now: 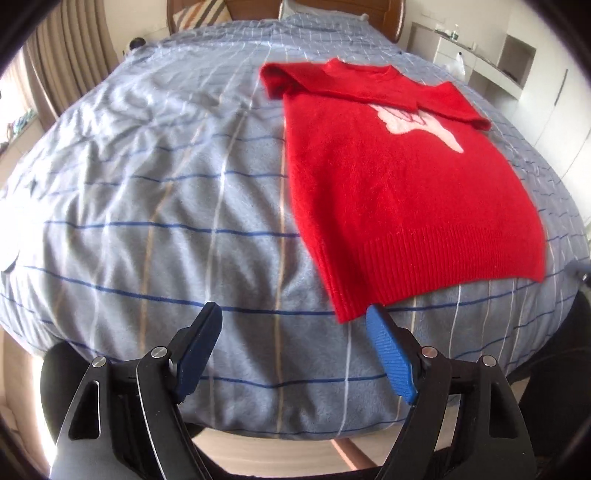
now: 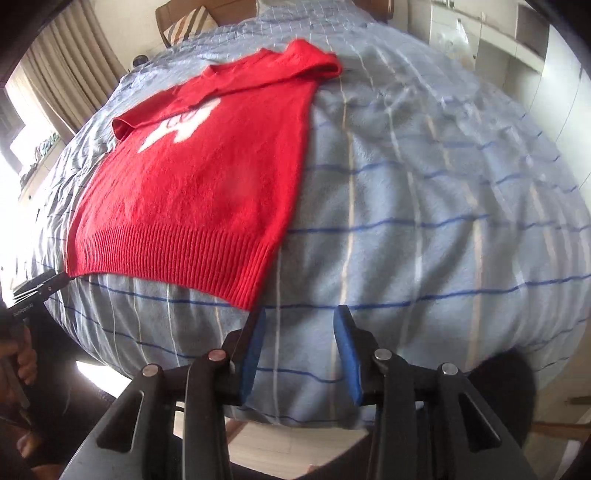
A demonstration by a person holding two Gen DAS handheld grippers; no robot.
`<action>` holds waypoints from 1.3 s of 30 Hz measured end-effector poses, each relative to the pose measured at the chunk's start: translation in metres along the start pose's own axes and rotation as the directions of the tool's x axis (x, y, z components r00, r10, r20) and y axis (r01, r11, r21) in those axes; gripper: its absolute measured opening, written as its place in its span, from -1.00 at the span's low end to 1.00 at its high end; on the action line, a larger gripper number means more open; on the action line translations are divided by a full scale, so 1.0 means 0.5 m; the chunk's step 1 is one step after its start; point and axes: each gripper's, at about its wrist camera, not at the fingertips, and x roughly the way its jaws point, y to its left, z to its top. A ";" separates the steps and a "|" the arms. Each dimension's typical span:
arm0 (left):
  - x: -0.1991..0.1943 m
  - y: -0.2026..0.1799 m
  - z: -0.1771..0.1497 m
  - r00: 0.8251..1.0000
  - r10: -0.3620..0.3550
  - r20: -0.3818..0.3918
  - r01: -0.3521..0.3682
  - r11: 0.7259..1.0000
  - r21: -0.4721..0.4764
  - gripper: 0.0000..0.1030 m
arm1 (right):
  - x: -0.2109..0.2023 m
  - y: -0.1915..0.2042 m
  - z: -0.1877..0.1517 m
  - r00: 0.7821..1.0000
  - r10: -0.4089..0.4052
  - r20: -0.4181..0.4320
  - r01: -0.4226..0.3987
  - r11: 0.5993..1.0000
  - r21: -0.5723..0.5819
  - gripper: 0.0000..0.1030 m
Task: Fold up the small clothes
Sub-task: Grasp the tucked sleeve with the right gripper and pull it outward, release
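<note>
A small red knit sweater [image 1: 402, 181] with a white motif lies flat on the bed, both sleeves folded in across the chest, ribbed hem toward me. It also shows in the right wrist view [image 2: 199, 177]. My left gripper [image 1: 295, 315] is open and empty, just short of the hem's near left corner. My right gripper [image 2: 300, 314] is open and empty, just short of the hem's near right corner. The left gripper's tip also shows at the left edge of the right wrist view [image 2: 44, 286].
The bed [image 1: 147, 221] has a grey-blue plaid cover with wrinkles. A wooden headboard [image 1: 258, 7] and pillows are at the far end. Curtains [image 1: 66, 55] hang at the left. White cabinets [image 1: 517, 74] stand at the right. The floor shows below the bed's near edge.
</note>
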 end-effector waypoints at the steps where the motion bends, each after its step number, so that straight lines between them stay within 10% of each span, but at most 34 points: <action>1: -0.018 0.012 0.007 0.999 0.021 0.033 -0.021 1.000 -0.004 0.62 | -0.033 -0.002 0.023 0.999 -0.025 0.037 0.026 0.999 -0.033 -0.25; 7: -0.041 0.080 0.094 0.974 0.094 0.206 -0.069 0.990 -0.125 0.84 | -0.085 0.076 0.261 0.990 -0.011 0.139 0.052 0.955 -0.292 -0.20; 19: 0.070 0.171 0.024 0.978 0.159 0.138 -0.109 0.943 -0.313 0.83 | 0.350 0.305 0.498 0.989 -0.124 0.082 0.145 0.679 -0.720 -0.17; 21: 0.074 0.185 0.026 0.979 0.145 0.143 -0.088 0.935 -0.343 0.83 | 0.376 0.289 0.527 0.996 -0.076 0.049 0.090 0.751 -0.655 -0.92; 25: 0.074 0.195 0.021 0.979 0.145 0.146 -0.084 0.928 -0.362 0.83 | 0.302 0.141 0.587 0.990 0.051 0.128 -0.007 0.945 -0.327 -0.92; 28: 0.072 0.198 0.019 0.979 0.138 0.151 -0.072 0.923 -0.377 0.83 | 0.194 -0.084 0.579 0.967 0.070 0.244 -0.077 0.997 0.016 -0.92; 33: 0.082 0.192 0.021 0.977 0.156 0.143 -0.091 0.921 -0.380 0.84 | 0.103 -0.420 0.443 0.966 -0.005 0.258 -0.110 0.897 0.429 -0.91; 39: 0.084 0.188 0.018 0.977 0.164 0.139 -0.103 0.924 -0.369 0.84 | 0.173 -0.560 0.314 0.970 0.083 0.227 -0.211 0.749 0.628 -0.68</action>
